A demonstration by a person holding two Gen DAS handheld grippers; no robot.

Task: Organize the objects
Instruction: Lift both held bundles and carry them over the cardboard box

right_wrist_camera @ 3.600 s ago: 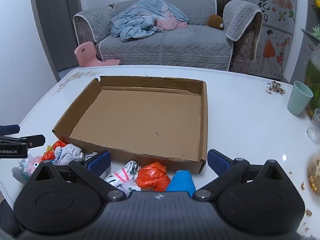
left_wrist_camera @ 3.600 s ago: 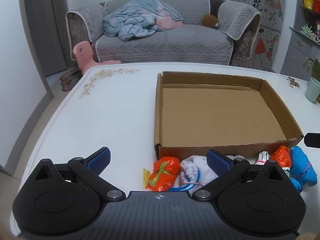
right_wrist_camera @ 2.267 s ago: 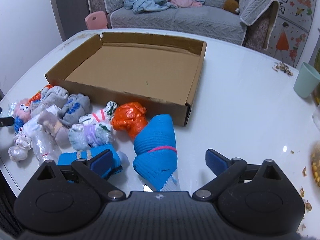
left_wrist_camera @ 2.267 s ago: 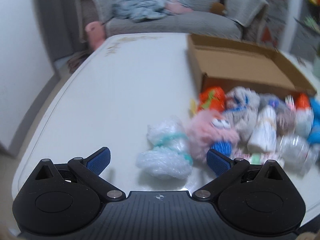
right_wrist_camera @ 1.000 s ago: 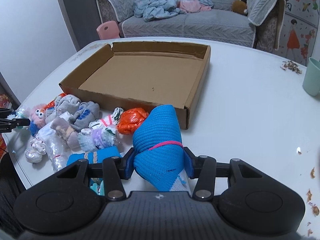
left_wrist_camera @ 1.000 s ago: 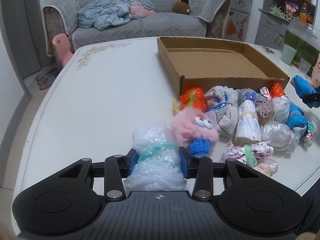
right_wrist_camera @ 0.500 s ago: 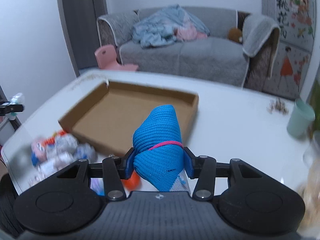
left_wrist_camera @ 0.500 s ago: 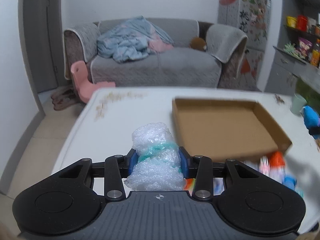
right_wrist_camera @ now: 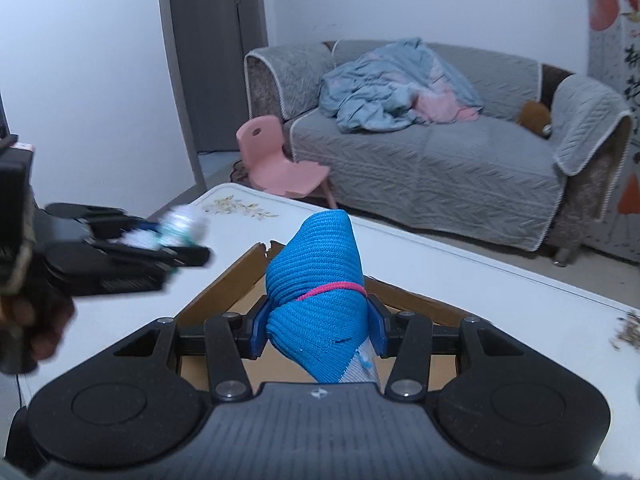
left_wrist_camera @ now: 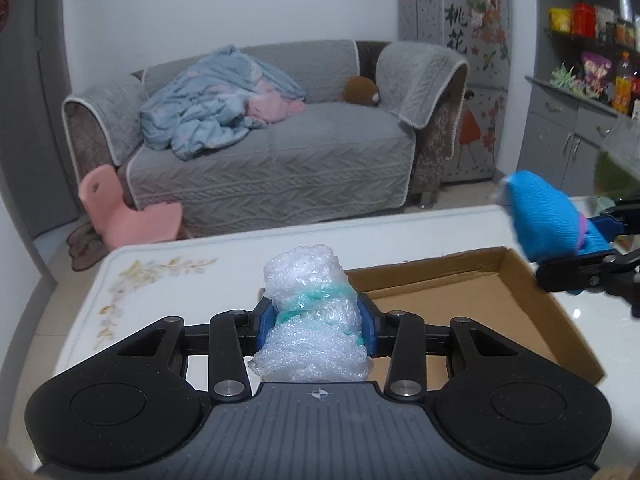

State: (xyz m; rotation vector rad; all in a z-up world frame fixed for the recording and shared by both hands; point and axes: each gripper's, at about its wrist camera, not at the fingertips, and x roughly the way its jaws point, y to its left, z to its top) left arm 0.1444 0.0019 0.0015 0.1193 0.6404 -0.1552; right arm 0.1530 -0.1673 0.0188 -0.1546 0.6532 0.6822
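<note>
My left gripper [left_wrist_camera: 317, 322] is shut on a clear bubble-wrap bundle [left_wrist_camera: 311, 320] tied with a green band, held above the near left edge of the open cardboard box [left_wrist_camera: 472, 304]. My right gripper [right_wrist_camera: 318, 330] is shut on a rolled blue sock bundle [right_wrist_camera: 318, 292] with a pink band, held over the box [right_wrist_camera: 224, 292]. The blue bundle also shows in the left wrist view [left_wrist_camera: 544, 216], above the box's right side. The left gripper with its bubble wrap [right_wrist_camera: 180, 228] shows blurred at the left of the right wrist view. The other bundles on the table are out of view.
The white table [left_wrist_camera: 168, 280] carries the box. Beyond it stand a grey sofa [left_wrist_camera: 272, 156] with a blue blanket, a pink child's chair [left_wrist_camera: 124, 212] and cabinets [left_wrist_camera: 576, 124] at the right. Crumbs [right_wrist_camera: 628, 330] lie at the table's right.
Both grippers have moved forward and higher with their bundles, now over the box. The pile of bundles on the table has dropped out of view.
</note>
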